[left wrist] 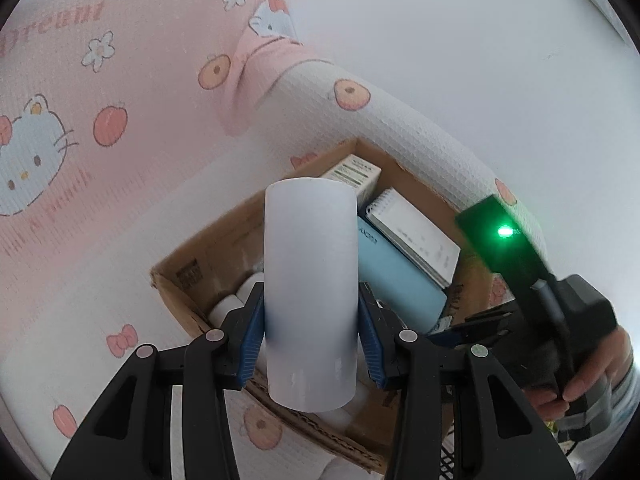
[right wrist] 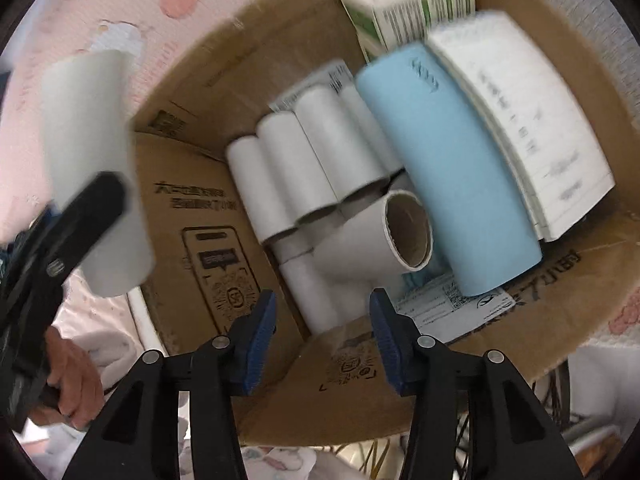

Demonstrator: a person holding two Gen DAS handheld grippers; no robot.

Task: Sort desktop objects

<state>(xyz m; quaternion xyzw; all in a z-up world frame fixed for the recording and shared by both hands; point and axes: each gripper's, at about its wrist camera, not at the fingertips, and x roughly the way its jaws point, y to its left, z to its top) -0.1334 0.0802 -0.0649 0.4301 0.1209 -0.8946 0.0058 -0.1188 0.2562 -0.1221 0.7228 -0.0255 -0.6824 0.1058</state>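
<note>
Pink cartoon-print cloth covers the surface around the cardboard box (right wrist: 192,216), above which the left gripper (left wrist: 311,330) holds a white paper tube (left wrist: 310,292) at mid-length, likely light, hollow and easily crushed, while the right gripper (right wrist: 323,332) hangs half-open, empty, over tubes already inside

An open cardboard box (right wrist: 192,216) rests on a cloth-covered surface (left wrist: 100,152). Inside the box, a row of paper tubes (right wrist: 304,160) lies side by side at the left, with one loose tube (right wrist: 372,236) tilted across their near ends. Right of the tubes a flat case (right wrist: 448,176) leans, then a spiral notepad (right wrist: 528,128); a small carton (right wrist: 408,4) stands behind them at the far wall. A held tube (left wrist: 310,292) hangs above the box's left edge.
</note>
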